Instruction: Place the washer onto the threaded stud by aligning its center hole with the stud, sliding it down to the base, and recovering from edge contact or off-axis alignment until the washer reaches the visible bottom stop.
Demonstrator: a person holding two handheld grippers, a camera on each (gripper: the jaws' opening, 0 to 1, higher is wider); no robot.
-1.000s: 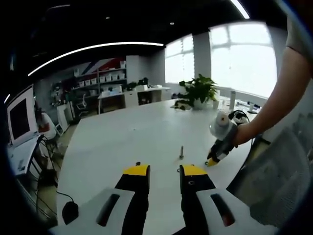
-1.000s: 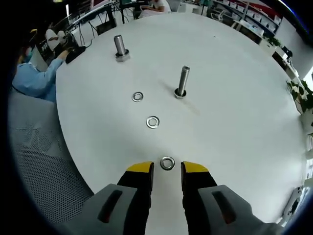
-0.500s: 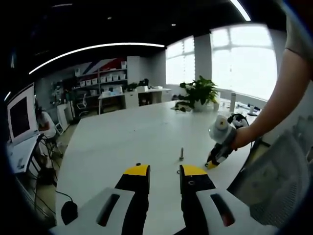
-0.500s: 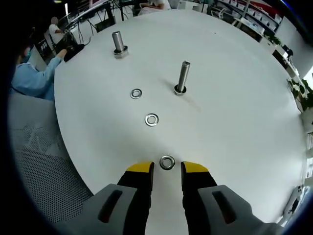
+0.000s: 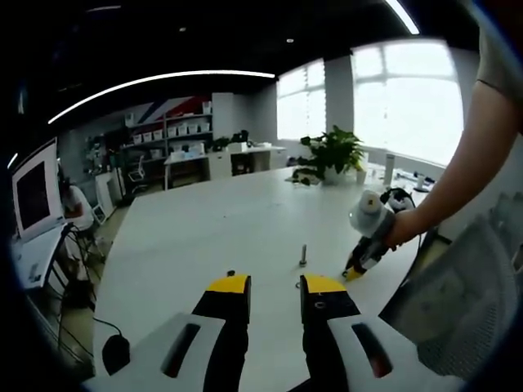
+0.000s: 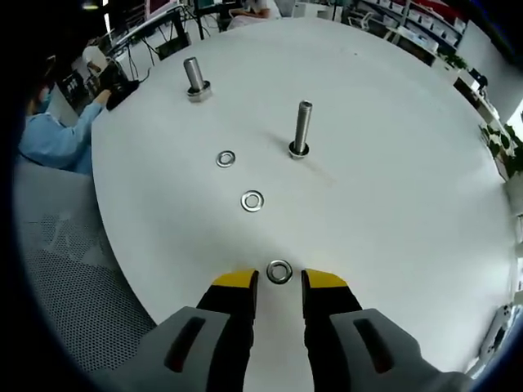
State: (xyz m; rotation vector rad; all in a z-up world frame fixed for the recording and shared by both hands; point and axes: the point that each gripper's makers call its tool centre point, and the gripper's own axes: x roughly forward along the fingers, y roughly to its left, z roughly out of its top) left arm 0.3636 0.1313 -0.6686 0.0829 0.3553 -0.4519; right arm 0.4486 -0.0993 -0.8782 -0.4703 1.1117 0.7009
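In the right gripper view, three flat metal washers lie in a row on the white round table: one washer just ahead of my right gripper, a second washer farther on, a third washer beyond it. A threaded stud stands upright past them, and a thicker stud stands at the far left. The right gripper is open, its yellow tips either side of the nearest washer. In the left gripper view, my left gripper is open above the table, a stud ahead of it and the right gripper tip-down on the table.
A person in a blue sleeve sits at the far left table edge. A grey mesh chair stands by the near edge. A potted plant stands at the far end of the table, and a black mouse lies low left.
The right gripper view has shifted slightly, and the nearest washer still lies between the tips. In the left gripper view the right gripper stays beside the stud, almost unmoved.
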